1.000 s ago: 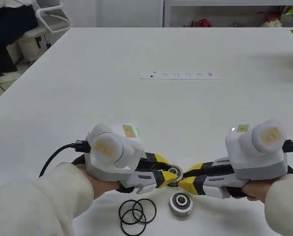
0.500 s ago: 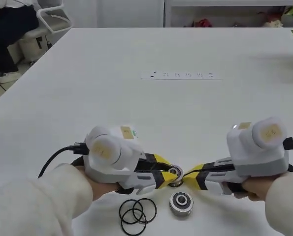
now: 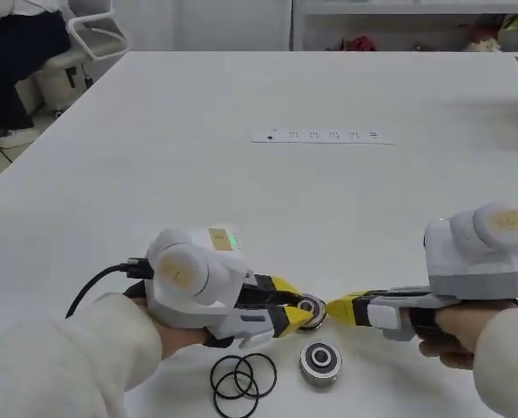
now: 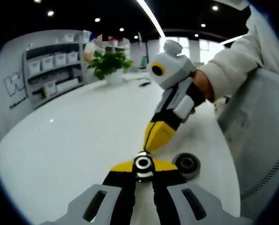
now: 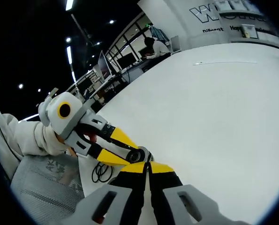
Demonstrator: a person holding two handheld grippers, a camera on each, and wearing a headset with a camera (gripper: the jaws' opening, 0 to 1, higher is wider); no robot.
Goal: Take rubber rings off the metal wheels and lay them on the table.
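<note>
- The left gripper has its yellow-tipped jaws clamped on a small metal wheel. The wheel is held just above the table, near the front edge.
- In the left gripper view the wheel sits upright between the two jaw tips, with its dark centre facing the camera.
- The right gripper has its jaws pressed together, with no gap showing between the yellow tips.
- Its tips point at the held wheel from the opposite side and sit just beside it, perhaps touching. It may be pinching the edge of a ring there, but that is too small to tell.
- In the head view the two grippers meet nose to nose, each held by a hand in a white sleeve.
- A second wheel lies flat on the table, just in front of the two tips and apart from them.
- Three black rubber rings lie overlapping on the table. They are to the left of the second wheel, below the left gripper.
- A black cable runs off the back of the left gripper.
- Further up the table, well apart from the work, a flat white socket strip lies crosswise.
- An office chair stands beyond the table's far left corner.
</note>
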